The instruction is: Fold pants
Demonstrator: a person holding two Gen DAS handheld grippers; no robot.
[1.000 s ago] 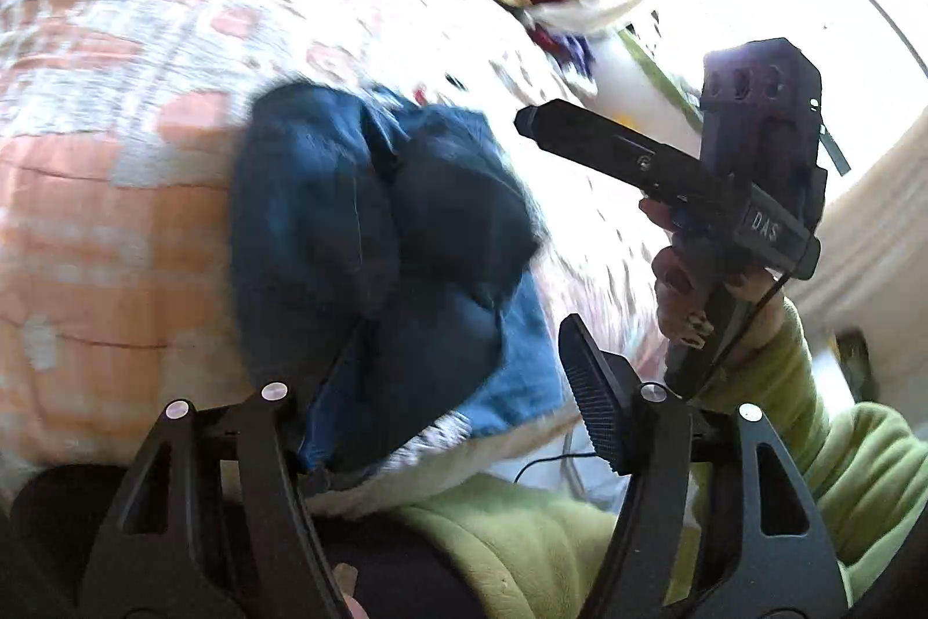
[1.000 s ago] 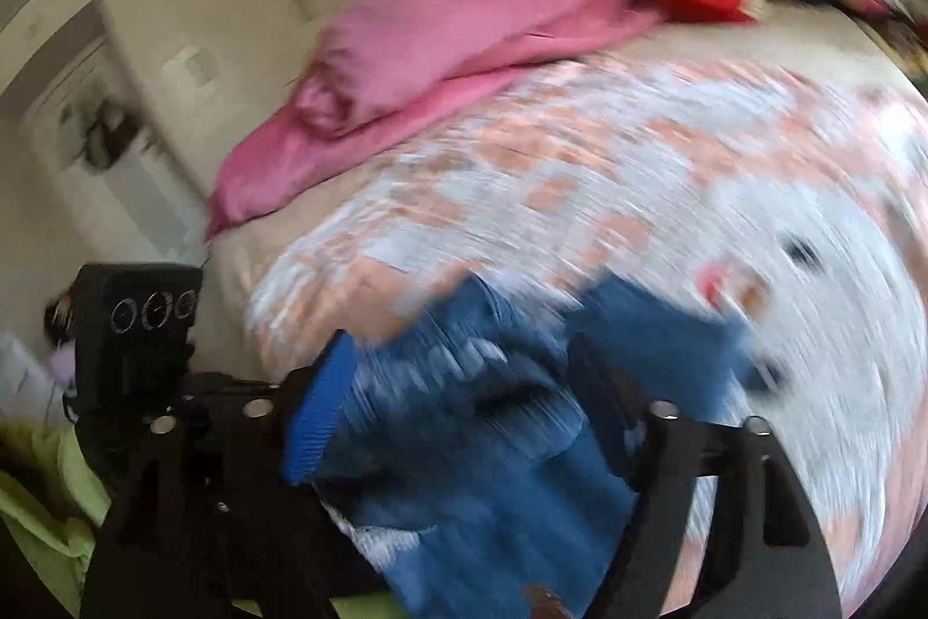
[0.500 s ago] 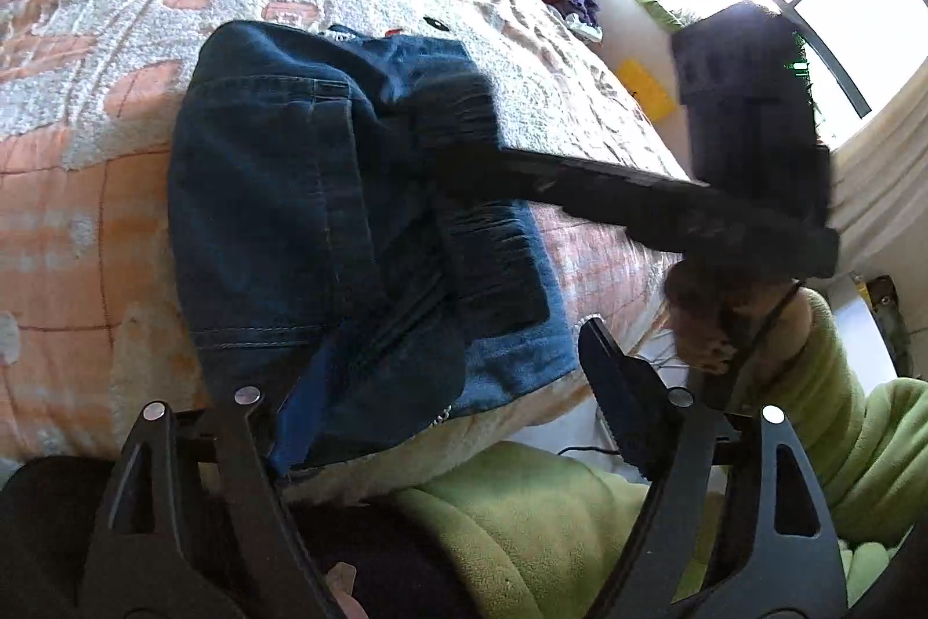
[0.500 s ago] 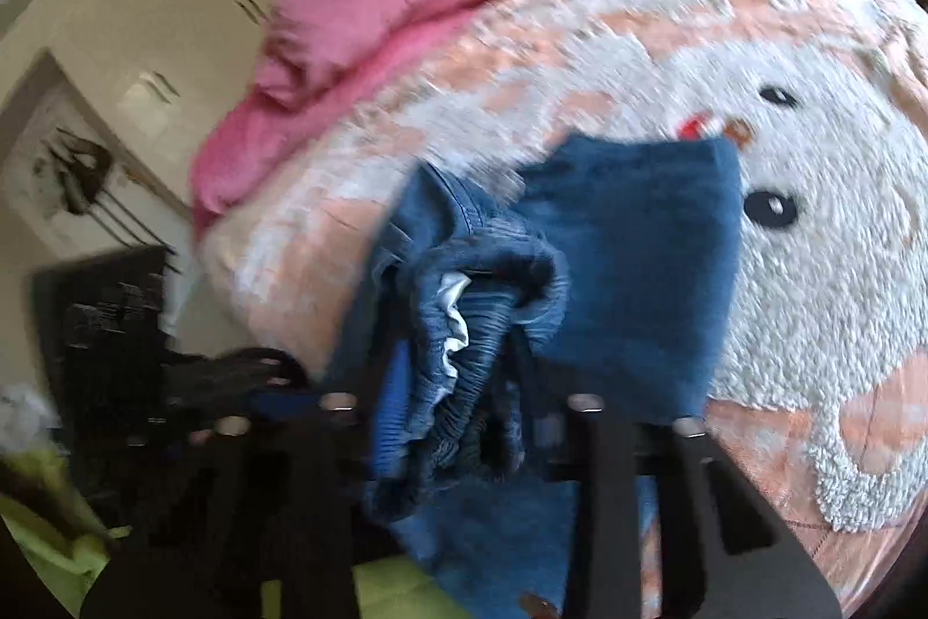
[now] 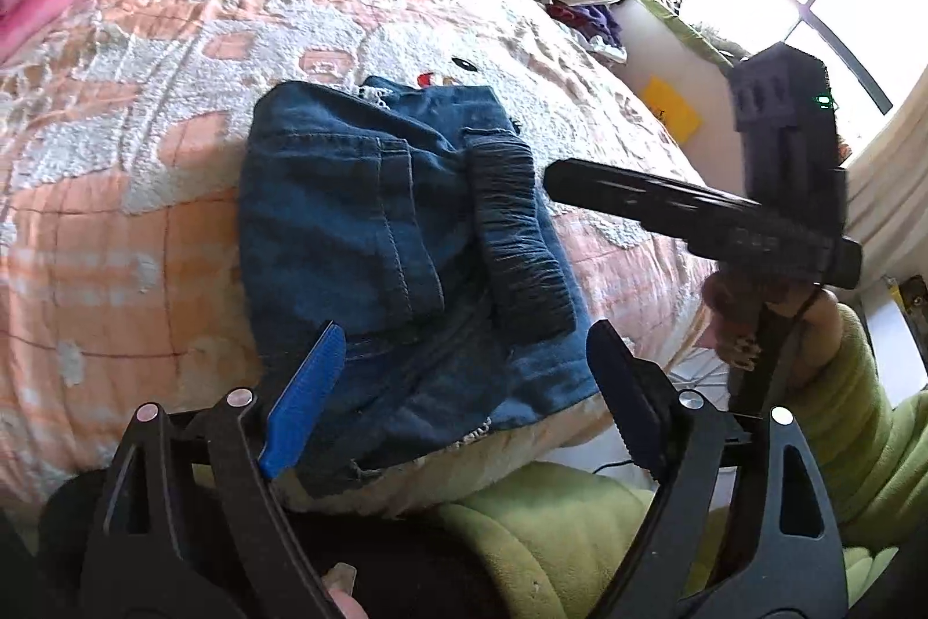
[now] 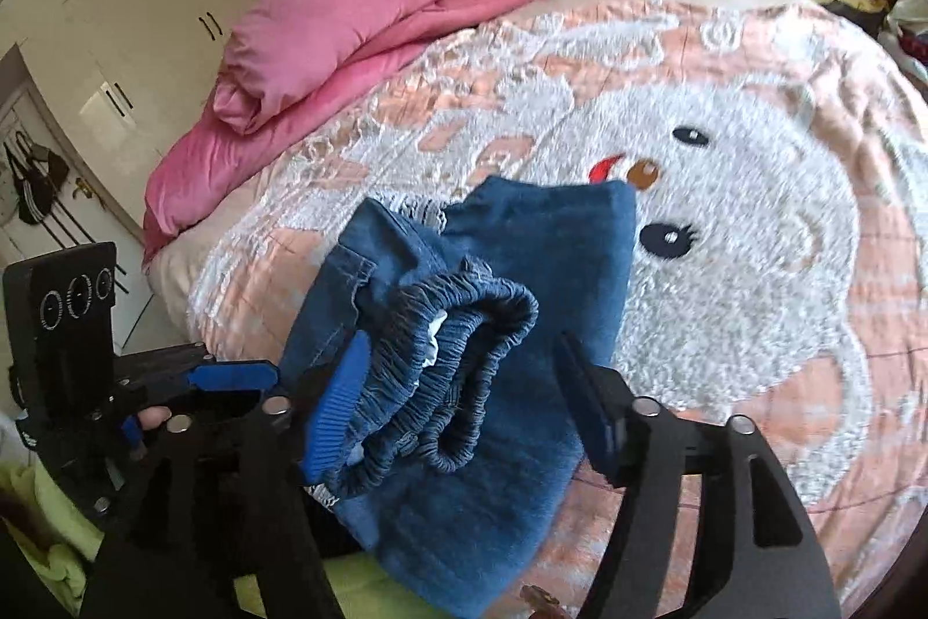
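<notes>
1. Blue denim pants lie folded into a compact bundle on the bed, in the centre of the left wrist view, near the bed's lower edge.
2. Half a second ago the right gripper lay across the bundle in that view; now its tip sits at the right edge of the denim, pulled toward the right of the frame.
3. In the right wrist view the gathered elastic waistband lies on top of the bundle, between that gripper's spread fingers. The blue pad touches the waistband on the left side; the other finger stands clear of it. Half a second ago these jaws were pinched on the waistband; they are now opening.
4. Left gripper hovers at the lower centre of its own view, above the near edge of the pants, its jaws wide and opening, with nothing pinched. A second ago denim was caught at its left finger.
5. Pink duvet sits bunched at the upper left of the right wrist view.
</notes>
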